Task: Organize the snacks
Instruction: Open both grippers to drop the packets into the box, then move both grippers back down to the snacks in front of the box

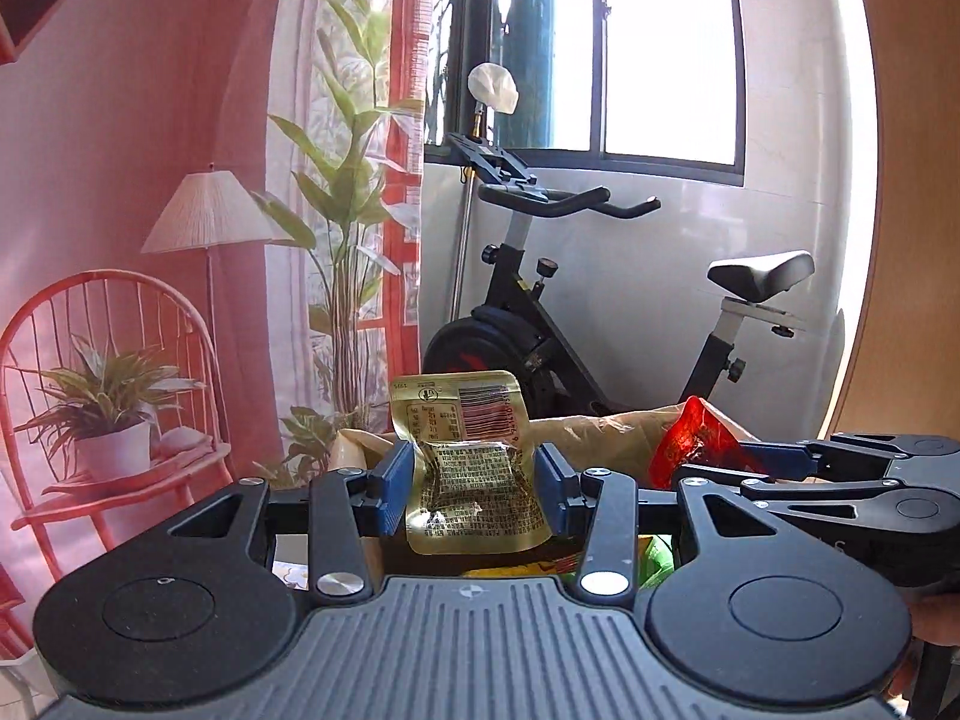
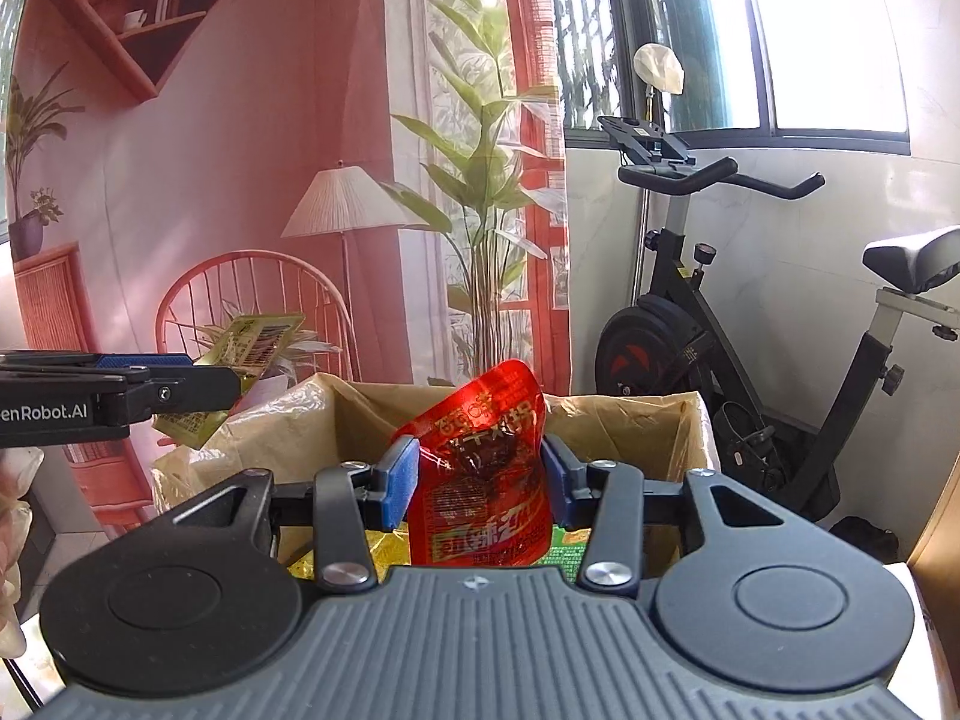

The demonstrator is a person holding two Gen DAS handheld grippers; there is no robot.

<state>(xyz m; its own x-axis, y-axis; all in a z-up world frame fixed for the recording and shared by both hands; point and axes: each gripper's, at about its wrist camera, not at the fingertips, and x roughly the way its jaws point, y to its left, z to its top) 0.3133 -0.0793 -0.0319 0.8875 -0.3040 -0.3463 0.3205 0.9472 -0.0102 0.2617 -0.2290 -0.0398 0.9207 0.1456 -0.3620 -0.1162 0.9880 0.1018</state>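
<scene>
My left gripper [image 1: 474, 489] is shut on a gold snack packet [image 1: 465, 462] and holds it upright in the air. My right gripper [image 2: 480, 483] is shut on a red snack packet [image 2: 486, 468], held upright above a cardboard box [image 2: 684, 438] lined with a yellowish bag. In the left wrist view the right gripper [image 1: 744, 456] shows at the right with the red packet [image 1: 690, 441]. In the right wrist view the left gripper [image 2: 186, 387] shows at the left with the gold packet [image 2: 252, 348]. More packets, yellow and green, lie below in the box [image 2: 564, 546].
An exercise bike [image 2: 720, 348] stands behind the box by a white wall under a window. A printed backdrop [image 2: 240, 180] with a chair, lamp and plants hangs at the left. A wooden panel edge [image 2: 936, 540] is at the right.
</scene>
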